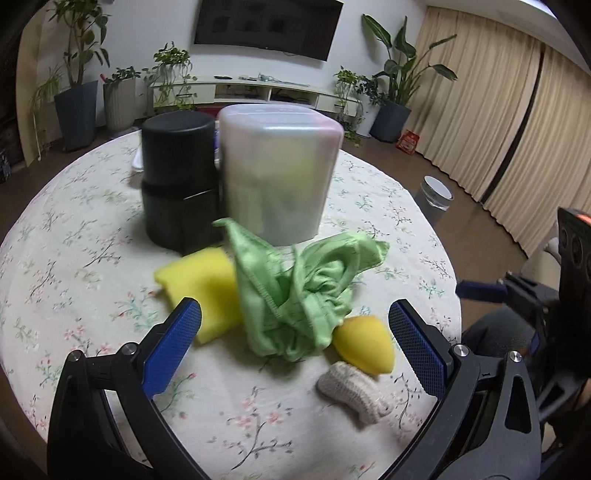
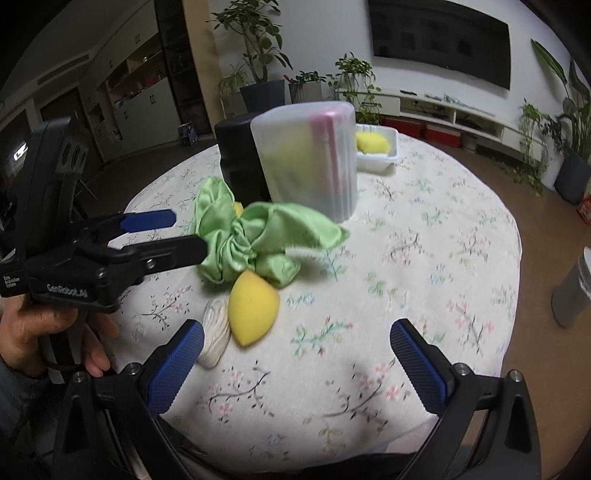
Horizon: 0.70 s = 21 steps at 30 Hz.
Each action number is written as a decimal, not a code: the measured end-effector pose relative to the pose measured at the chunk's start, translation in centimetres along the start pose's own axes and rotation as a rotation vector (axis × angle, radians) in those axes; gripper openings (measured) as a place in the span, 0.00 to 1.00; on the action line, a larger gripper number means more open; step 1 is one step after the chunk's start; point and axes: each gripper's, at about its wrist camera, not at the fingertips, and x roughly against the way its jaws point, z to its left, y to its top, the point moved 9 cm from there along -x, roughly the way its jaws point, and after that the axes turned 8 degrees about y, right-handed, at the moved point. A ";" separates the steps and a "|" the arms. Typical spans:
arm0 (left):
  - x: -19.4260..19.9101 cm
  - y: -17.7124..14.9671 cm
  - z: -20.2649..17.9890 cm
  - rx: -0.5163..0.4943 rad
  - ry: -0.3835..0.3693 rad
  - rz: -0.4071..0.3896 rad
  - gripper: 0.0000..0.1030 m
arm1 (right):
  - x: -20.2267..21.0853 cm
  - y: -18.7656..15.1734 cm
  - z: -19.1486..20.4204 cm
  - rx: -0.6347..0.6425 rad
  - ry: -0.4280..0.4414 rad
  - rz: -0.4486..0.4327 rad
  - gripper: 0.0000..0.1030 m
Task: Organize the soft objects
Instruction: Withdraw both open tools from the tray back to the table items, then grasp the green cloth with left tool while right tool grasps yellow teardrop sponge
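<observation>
A round table (image 1: 74, 229) under a floral cloth fills both views, set in a living room with a wall television (image 1: 267, 26), a low white shelf unit (image 1: 258, 92), potted plants (image 1: 79, 74) and beige curtains (image 1: 498, 110) over a brown floor.

Taking the frosted plastic tub (image 1: 280, 173) as landmark: a black canister (image 1: 177, 181) stands touching its left side, and a crumpled green cloth (image 1: 299, 295) lies just in front of it. A yellow block sponge (image 1: 203, 288) sits front-left of the tub against the cloth, a yellow egg-shaped sponge (image 1: 364, 347) front-right, with a small cream knitted piece (image 1: 354, 395) beside that.

The left gripper (image 1: 295, 339) is spread wide and holds nothing, its blue pads either side of the cloth without touching it. The right gripper (image 2: 297, 356) is likewise spread over bare tablecloth — nothing between its fingers.

Only the right wrist view shows a white tray (image 2: 380, 155) behind the tub with another yellow sponge (image 2: 371, 142) in it, plus the hand (image 2: 48, 332) holding the left gripper. Only the left view shows the block sponge in full — and a grey bin (image 1: 436, 199) on the floor.
</observation>
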 end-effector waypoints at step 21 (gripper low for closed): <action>-3.9 -0.9 -0.7 -0.028 0.051 0.103 0.54 | -2.2 -2.0 0.7 -0.043 0.027 0.076 0.81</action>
